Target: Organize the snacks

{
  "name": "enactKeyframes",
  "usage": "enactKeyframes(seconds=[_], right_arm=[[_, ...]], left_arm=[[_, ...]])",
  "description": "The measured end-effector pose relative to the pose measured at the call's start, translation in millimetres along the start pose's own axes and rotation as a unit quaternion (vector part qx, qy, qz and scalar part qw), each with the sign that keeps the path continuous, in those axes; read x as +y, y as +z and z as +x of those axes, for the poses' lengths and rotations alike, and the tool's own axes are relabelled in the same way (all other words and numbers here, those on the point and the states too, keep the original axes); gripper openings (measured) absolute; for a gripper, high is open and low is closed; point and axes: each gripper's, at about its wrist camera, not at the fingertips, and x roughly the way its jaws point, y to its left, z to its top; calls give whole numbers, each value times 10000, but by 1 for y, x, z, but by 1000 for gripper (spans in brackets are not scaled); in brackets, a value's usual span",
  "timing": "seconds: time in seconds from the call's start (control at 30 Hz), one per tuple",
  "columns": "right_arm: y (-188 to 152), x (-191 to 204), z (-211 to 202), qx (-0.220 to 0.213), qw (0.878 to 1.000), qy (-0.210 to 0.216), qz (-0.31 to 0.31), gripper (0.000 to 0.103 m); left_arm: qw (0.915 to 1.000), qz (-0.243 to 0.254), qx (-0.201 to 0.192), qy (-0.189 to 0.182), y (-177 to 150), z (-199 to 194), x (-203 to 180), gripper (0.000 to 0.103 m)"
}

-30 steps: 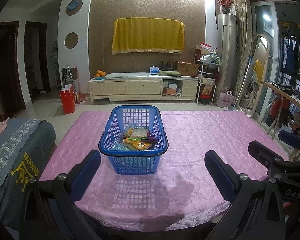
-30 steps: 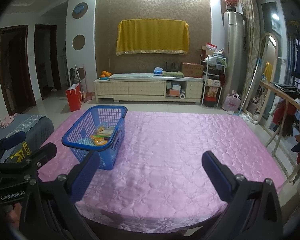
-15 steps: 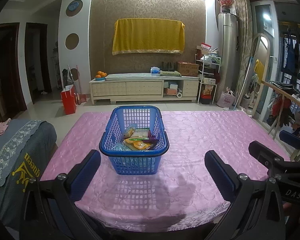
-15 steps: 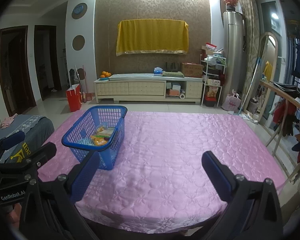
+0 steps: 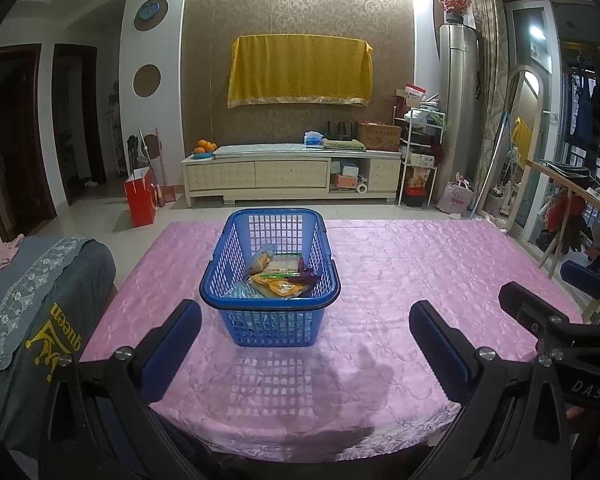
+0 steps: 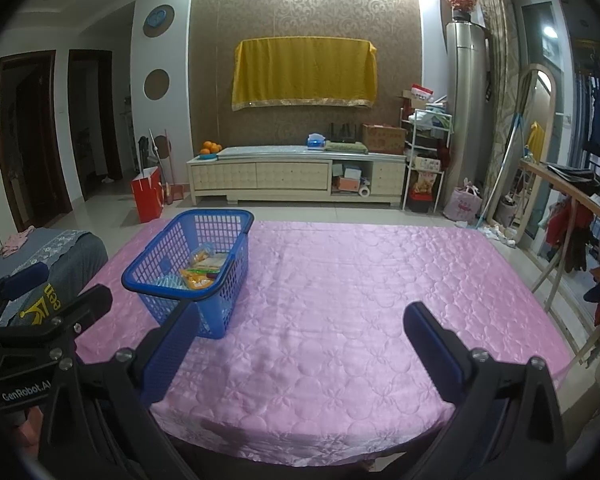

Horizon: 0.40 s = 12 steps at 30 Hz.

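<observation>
Assorted snack packets (image 5: 278, 276) gathered inside blue perforated plastic basket (image 5: 269, 326) on pink quilted tablecloth (image 6: 360, 300); left gripper (image 5: 305, 334) and right gripper (image 6: 302, 340) agape, empty; seemingly near completion.

The left wrist camera sits low at the near edge of the table covered in a pink quilted satin cloth (image 5: 400, 280), looking level along it between the wide-apart fingers of the left tool (image 5: 305, 334), squarely at the blue plastic lattice basket (image 5: 269, 320) close ahead. The right wrist camera looks the same way from a spot further right, between the spread fingers of the right tool (image 6: 302, 338), so the basket (image 6: 220, 292) falls to its left. Both share the table (image 6: 360, 300), the yellow cloth hanging on the far wall (image 5: 300, 72) (image 6: 305, 74), and each shows the other tool at its edge.
</observation>
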Motion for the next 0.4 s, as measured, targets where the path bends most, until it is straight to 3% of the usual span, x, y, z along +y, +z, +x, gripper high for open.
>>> enactKeyframes(seconds=[0.4], right_arm=[[-1, 0, 0, 8, 10000, 8, 7, 103]], left_arm=[[10000, -3, 44, 15, 0, 2, 0, 103]])
